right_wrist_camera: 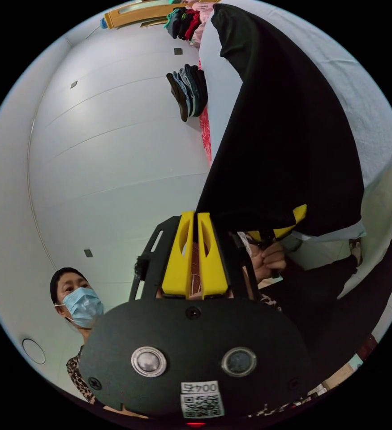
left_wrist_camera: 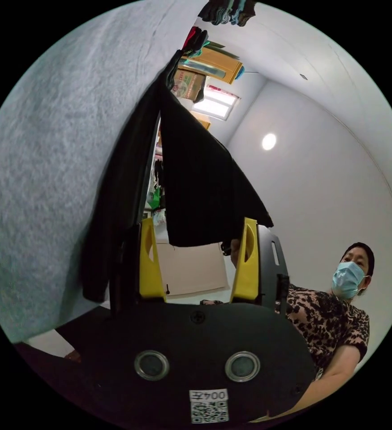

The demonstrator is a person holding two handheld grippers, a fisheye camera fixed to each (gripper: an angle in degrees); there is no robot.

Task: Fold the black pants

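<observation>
Left gripper (left_wrist_camera: 199,264) jaws wide apart, black pants (left_wrist_camera: 196,188) hanging between them without a pinch, right gripper (right_wrist_camera: 195,257) nearly closed, whether it grips the black pants' edge cannot be told, cloth draped over the grey bed (left_wrist_camera: 48,179), person (left_wrist_camera: 334,309) watching

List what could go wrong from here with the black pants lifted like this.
1. In the left gripper view, the left gripper is wide open with the black pants hanging past its fingers, so that side may be unsupported.
2. The right gripper looks shut at the cloth's edge; a thin hold could slip.
3. Loose fabric could bunch on the grey bed.
</observation>
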